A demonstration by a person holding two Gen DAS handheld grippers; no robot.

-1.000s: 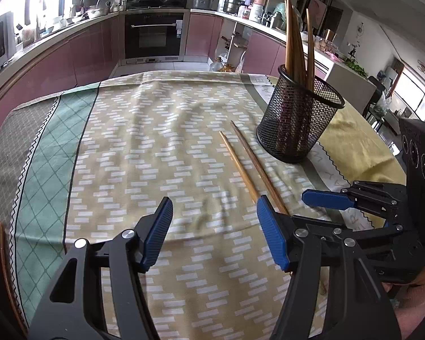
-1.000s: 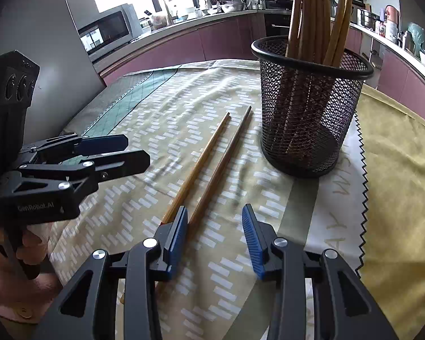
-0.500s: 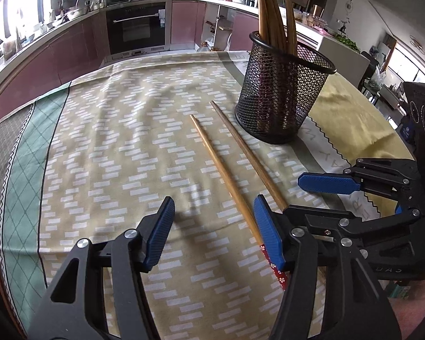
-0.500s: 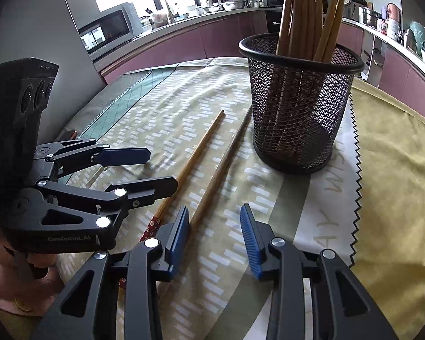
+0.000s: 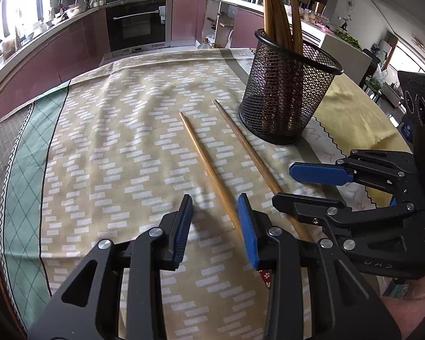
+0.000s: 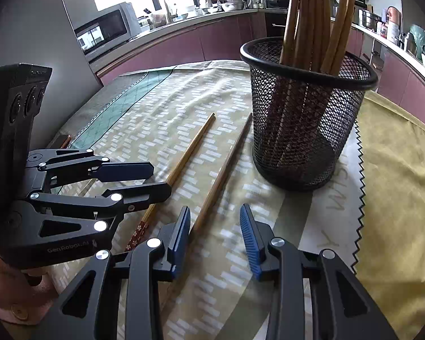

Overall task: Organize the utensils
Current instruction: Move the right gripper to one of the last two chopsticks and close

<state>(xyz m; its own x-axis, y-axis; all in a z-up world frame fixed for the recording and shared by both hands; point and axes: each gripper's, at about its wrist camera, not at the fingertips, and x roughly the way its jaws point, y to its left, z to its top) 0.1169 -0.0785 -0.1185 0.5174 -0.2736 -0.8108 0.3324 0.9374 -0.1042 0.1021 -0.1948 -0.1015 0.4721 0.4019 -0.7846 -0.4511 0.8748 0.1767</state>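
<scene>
Bamboo-coloured chopsticks lie loose on the patterned tablecloth (image 5: 127, 147) that covers the worktop: two of them, side by side and slightly splayed, tips pointing toward the black mesh holder (image 5: 289, 96). The left chopstick (image 5: 209, 170) runs down between the fingers of my left gripper (image 5: 216, 226), and its decorated red end shows just under my right-hand pad (image 5: 248, 232). The right chopstick (image 5: 249, 155) passes nearest the holder's base without touching it, then disappears beneath the lower finger of my right gripper (image 6: 215, 233).

Both pairs of my fingers are spread apart and grip nothing. My left pair straddles the lower part of the left chopstick, though I cannot tell whether the pads touch the cloth. From my right wrist view, the right chopstick sits just inside my left pad (image 6: 180, 232), with the gap between the pads mostly over bare cloth.

The mesh holder stands upright on the pale band of the tablecloth, near the zigzag seam where the yellow section begins. A bundle of chopsticks (image 6: 311, 19) stands in it, leaning against the rim and fanning outward at the top.

My two grippers sit close together, nearly side by side.
</scene>
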